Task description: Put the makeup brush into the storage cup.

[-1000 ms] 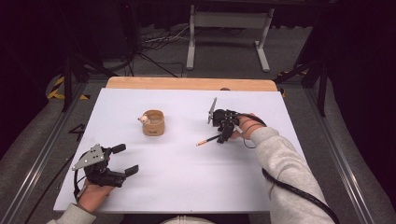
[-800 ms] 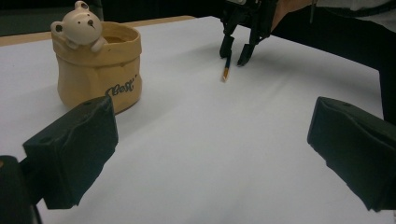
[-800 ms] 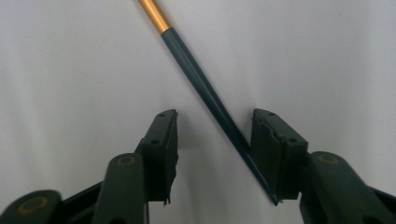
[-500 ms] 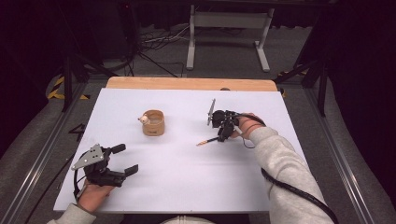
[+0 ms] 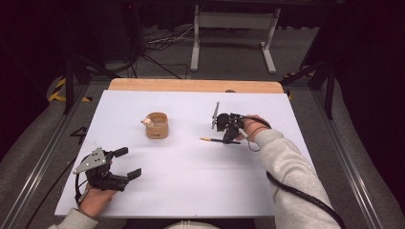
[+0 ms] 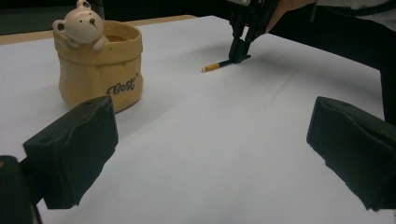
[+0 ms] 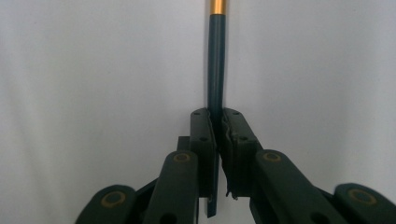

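A dark pencil [image 5: 213,140] with a gold ferrule lies on the white table, right of centre. My right gripper [image 5: 231,139] is shut on the pencil [image 7: 216,84], which runs straight out between its two jaws, and it points down at the table. In the left gripper view the pencil's gold end [image 6: 212,67] sticks out left of the right gripper [image 6: 239,55]. A tan bag-shaped cup [image 5: 156,126] with a small bear on its rim stands left of centre. My left gripper [image 5: 125,163] rests open near the front left edge, nothing between its pads [image 6: 74,149].
The white sheet [image 5: 191,191] covers the table, with a wooden strip [image 5: 191,86] along its far edge. Beyond the table stand a metal frame [image 5: 234,28] and floor cables. The cup [image 6: 98,65] is just ahead and left of my left gripper.
My right gripper has lowered onto the pencil and tilted further toward the table; the pencil has turned slightly. The left gripper has not moved.
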{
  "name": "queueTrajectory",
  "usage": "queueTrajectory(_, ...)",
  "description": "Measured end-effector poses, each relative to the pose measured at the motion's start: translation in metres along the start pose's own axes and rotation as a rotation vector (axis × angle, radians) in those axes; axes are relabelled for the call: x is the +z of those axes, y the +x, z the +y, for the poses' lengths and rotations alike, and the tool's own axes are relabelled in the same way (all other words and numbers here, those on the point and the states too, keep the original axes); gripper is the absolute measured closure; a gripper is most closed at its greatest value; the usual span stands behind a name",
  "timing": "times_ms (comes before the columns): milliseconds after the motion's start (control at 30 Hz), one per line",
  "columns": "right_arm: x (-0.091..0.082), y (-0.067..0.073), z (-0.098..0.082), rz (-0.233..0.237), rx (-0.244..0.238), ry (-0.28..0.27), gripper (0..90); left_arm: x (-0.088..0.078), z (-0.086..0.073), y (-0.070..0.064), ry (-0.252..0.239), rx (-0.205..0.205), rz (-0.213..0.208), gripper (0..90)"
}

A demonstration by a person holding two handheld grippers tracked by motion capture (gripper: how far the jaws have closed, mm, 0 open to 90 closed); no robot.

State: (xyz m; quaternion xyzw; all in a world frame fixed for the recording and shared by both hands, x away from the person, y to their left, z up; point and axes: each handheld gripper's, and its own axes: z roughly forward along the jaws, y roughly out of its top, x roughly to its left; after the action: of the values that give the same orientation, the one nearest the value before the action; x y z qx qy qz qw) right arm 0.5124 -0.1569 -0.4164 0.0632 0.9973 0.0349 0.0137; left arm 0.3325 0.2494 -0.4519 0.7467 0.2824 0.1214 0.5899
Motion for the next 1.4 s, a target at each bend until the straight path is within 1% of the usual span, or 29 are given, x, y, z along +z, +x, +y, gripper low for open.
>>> queueTrajectory(67,0.0,0.0,0.0,-0.001,0.006,-0.001,84.1,0.0,0.0,0.0,0.001,-0.003,0.01,2.7)
queueTrajectory(167,-0.001,0.001,-0.001,-0.004,0.002,-0.009,84.1,0.0,-0.001,0.001,-0.003,-0.004,0.014,2.6)
queueTrajectory(233,-0.004,0.002,-0.002,-0.013,0.007,-0.024,84.2,0.0,0.0,0.001,-0.002,0.005,0.014,2.7)
queueTrajectory(300,-0.007,0.002,-0.002,-0.016,0.009,-0.03,84.2,0.0,-0.001,0.0,-0.003,0.0,0.014,2.7)
queueTrajectory(367,-0.012,0.003,-0.002,-0.031,0.002,-0.047,84.2,0.0,-0.001,0.0,-0.01,0.011,0.025,2.9)
queueTrajectory(400,-0.015,0.005,-0.002,-0.035,0.0,-0.065,84.2,0.0,-0.001,0.0,-0.01,0.011,0.025,3.3)
queueTrajectory(467,-0.017,0.006,-0.002,-0.038,-0.002,-0.07,84.2,-0.002,0.0,0.0,-0.018,0.005,0.028,3.8)
queueTrajectory(533,-0.023,0.01,-0.001,-0.053,-0.003,-0.101,84.2,-0.003,0.001,0.0,-0.029,0.021,0.038,3.9)
queueTrajectory(567,-0.026,0.011,-0.002,-0.054,-0.005,-0.127,84.2,-0.003,0.001,-0.001,-0.028,0.017,0.041,3.9)
queueTrajectory(600,-0.029,0.014,-0.002,-0.062,-0.002,-0.149,84.1,-0.003,0.0,-0.001,-0.038,0.024,0.05,3.6)
queueTrajectory(667,-0.034,0.019,-0.003,-0.066,0.002,-0.205,84.2,-0.004,0.001,-0.001,-0.039,0.049,0.055,3.5)
queueTrajectory(733,-0.036,0.024,-0.004,-0.069,-0.002,-0.252,84.1,-0.004,0.001,-0.002,-0.049,0.038,0.051,3.3)
queueTrajectory(800,-0.037,0.029,-0.006,-0.077,-0.005,-0.303,84.1,-0.004,0.001,-0.002,-0.054,0.04,0.051,3.5)
queueTrajectory(833,-0.038,0.033,-0.007,-0.082,-0.007,-0.342,84.1,-0.005,0.001,-0.002,-0.059,0.038,0.054,3.5)
queueTrajectory(867,-0.039,0.035,-0.008,-0.084,-0.001,-0.359,84.1,-0.005,0.001,-0.002,-0.064,0.046,0.056,3.5)
queueTrajectory(900,-0.039,0.035,-0.008,-0.084,-0.001,-0.359,84.1,-0.005,0.001,-0.002,-0.064,0.046,0.056,3.5)
queueTrajectory(933,-0.04,0.038,-0.01,-0.091,-0.006,-0.391,84.1,-0.005,0.001,-0.002,-0.068,0.039,0.05,3.5)
queueTrajectory(967,-0.041,0.044,-0.014,-0.097,0.0,-0.459,84.1,-0.005,0.0,-0.002,-0.067,0.035,0.051,2.5)
queueTrajectory(1000,-0.041,0.044,-0.014,-0.097,0.0,-0.459,84.1,-0.005,0.0,-0.002,-0.067,0.035,0.051,2.2)
queueTrajectory(1067,-0.042,0.051,-0.018,-0.097,0.011,-0.519,84.1,-0.004,0.0,-0.002,-0.055,0.026,0.048,1.8)
queueTrajectory(1100,-0.042,0.055,-0.02,-0.098,0.018,-0.549,84.1,-0.004,0.0,-0.002,-0.045,0.025,0.062,1.6)
queueTrajectory(1133,-0.042,0.059,-0.023,-0.098,0.024,-0.586,84.1,-0.005,0.0,-0.002,-0.065,0.045,0.074,1.8)
queueTrajectory(1167,-0.042,0.063,-0.025,-0.103,0.028,-0.62,84.1,-0.006,0.001,-0.003,-0.067,0.043,0.077,2.4)
queueTrajectory(1200,-0.042,0.066,-0.026,-0.107,0.032,-0.639,84.1,-0.006,0.001,-0.002,-0.067,0.046,0.081,2.2)
queueTrajectory(1300,-0.041,0.076,-0.032,-0.115,0.045,-0.728,84.1,-0.007,0.001,-0.002,-0.076,0.034,0.09,1.6)
queueTrajectory(1400,-0.04,0.085,-0.038,-0.117,0.057,-0.809,84.1,-0.008,0.0,-0.001,-0.087,0.029,0.083,2.0)
